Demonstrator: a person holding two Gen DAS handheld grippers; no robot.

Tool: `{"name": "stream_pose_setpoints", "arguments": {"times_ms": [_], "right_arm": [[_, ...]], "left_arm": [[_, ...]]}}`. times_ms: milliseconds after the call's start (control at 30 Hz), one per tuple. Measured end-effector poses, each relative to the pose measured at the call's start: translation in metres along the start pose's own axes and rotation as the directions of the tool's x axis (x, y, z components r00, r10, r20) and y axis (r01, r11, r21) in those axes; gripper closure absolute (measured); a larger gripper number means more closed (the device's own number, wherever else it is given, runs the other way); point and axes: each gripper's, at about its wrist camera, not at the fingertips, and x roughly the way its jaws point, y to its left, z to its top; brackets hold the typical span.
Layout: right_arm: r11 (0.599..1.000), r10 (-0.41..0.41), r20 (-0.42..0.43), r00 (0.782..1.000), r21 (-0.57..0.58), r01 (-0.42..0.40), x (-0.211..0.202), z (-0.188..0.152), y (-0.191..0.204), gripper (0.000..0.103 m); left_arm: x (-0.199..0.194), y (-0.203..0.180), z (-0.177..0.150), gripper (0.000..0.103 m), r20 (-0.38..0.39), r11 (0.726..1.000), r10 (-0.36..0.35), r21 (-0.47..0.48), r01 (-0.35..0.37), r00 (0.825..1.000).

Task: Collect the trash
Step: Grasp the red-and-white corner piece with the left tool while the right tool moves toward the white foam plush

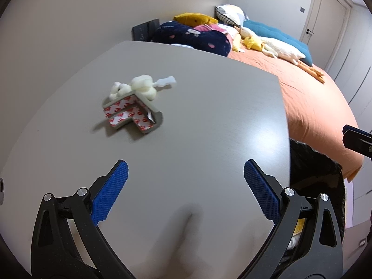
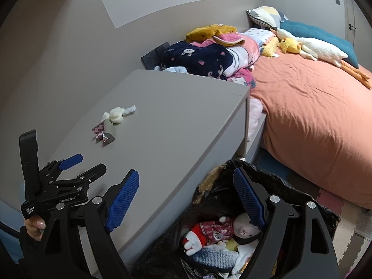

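Between my left gripper (image 1: 186, 186) pads I see only bare grey table (image 1: 209, 116); its jaws stand wide. My right gripper (image 2: 186, 200) is spread wide too, empty, over the black trash bag (image 2: 167, 251). Ahead, white crumpled tissue (image 1: 141, 86) touches a taped corner piece (image 1: 132, 116).

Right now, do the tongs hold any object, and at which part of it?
Nothing is held. Both the left tongs and the right tongs stand open and empty.

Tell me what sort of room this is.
Most likely a bedroom, perhaps a child's: a bed with an orange cover, a long white plush goose by its pillows, and a grey bedside cabinet.
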Motion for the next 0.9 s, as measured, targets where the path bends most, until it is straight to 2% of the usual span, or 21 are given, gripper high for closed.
{"name": "stream_pose_setpoints", "arguments": {"times_ms": [267,600,833,900], "right_arm": [[1.0,0.022,-0.01,1.0,-0.008,-0.022,0.028,0.019,0.017,0.019],[0.999,0.034,-0.015,0.999,-0.005,-0.034,0.057,0.035,0.03,0.019],[0.999,0.03,-0.016,0.999,-0.016,-0.031,0.068,0.044,0.041,0.019],[0.999,0.029,-0.013,1.0,-0.023,-0.029,0.07,0.047,0.044,0.019]], "left_arm": [[0.013,0.026,0.021,0.007,0.015,0.999,0.027,-0.022,-0.027,1.0],[0.045,0.053,0.042,0.007,-0.011,0.996,0.041,-0.084,-0.042,0.999],[0.06,0.054,0.047,0.007,-0.021,0.996,0.069,-0.054,-0.07,0.997],[0.064,0.054,0.047,0.01,-0.02,0.996,0.08,-0.044,-0.081,0.997]]}}
